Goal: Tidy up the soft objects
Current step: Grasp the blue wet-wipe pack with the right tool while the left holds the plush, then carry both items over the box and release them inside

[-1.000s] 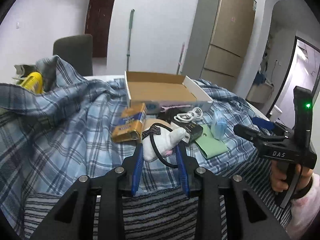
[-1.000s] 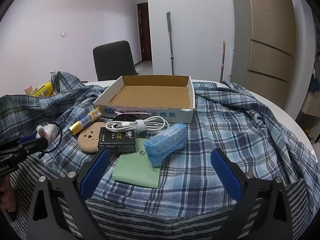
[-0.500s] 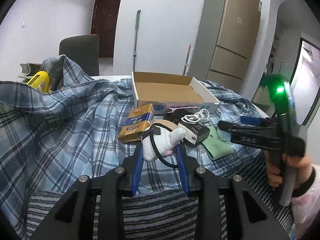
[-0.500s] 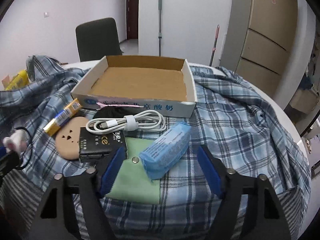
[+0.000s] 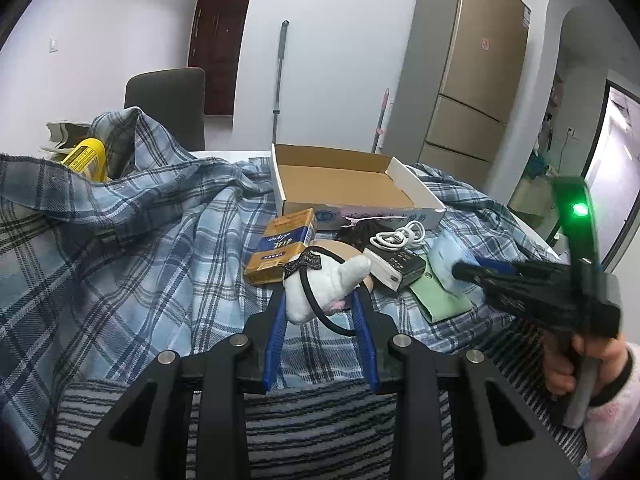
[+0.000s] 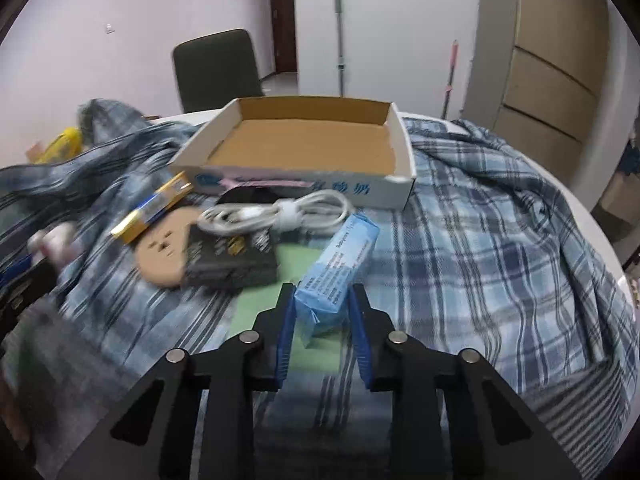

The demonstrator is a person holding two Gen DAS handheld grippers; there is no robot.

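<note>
Closing around the near end of the blue tissue pack [image 6: 340, 268], the right tool [image 6: 322, 300] points along its long axis toward the box [image 6: 304, 184] ahead, while the left tool [image 5: 320, 300] grips a white plush toy [image 5: 324, 288].

The left gripper [image 5: 320, 304] clamps a white plush toy with a black elastic loop [image 5: 326, 286], while the right gripper [image 6: 322, 304] pinches a light-blue tissue pack [image 6: 340, 268].

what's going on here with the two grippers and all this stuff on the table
A person is sorting soft items with two handheld grippers. The left gripper is shut on a white plush with a black hair tie around it. The right gripper is closed around a blue tissue pack lying on the green cloth. The cardboard box behind holds nothing yet.
</note>
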